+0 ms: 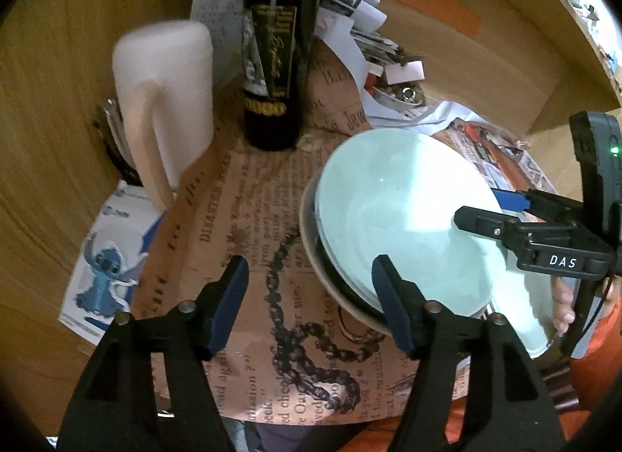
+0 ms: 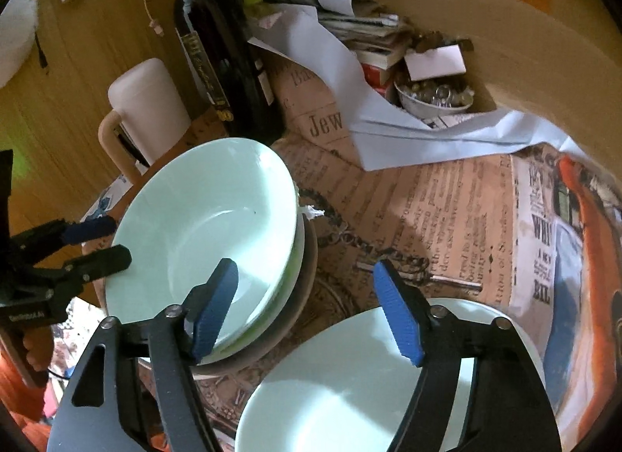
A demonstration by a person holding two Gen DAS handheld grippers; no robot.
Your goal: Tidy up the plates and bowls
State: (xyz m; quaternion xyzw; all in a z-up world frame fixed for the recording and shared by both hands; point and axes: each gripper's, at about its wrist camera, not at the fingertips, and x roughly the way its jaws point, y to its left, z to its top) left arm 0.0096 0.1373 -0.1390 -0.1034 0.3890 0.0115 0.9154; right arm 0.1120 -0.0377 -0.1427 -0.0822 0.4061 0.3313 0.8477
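A pale green bowl [image 1: 388, 211] [image 2: 202, 219] tops a stack of dishes that rests on a brown plate [image 1: 309, 246] [image 2: 307, 269]. My left gripper [image 1: 311, 304] [image 2: 105, 244] is open, one finger over the bowl and the other outside the stack's near-left rim. My right gripper [image 2: 307, 312] [image 1: 490, 209] is open too. It straddles the opposite rim, its pads off the bowl. A second pale plate [image 2: 350, 393] [image 1: 532, 316] lies on the newsprint cloth below the right gripper.
Behind the stack stand a dark wine bottle [image 1: 272, 63] [image 2: 221, 63] and a white jug [image 1: 167, 75] [image 2: 147, 98]. At the back right are piled papers [image 2: 350, 24] and a small bowl of trinkets [image 2: 431, 102]. A cartoon sheet [image 1: 105, 269] lies left.
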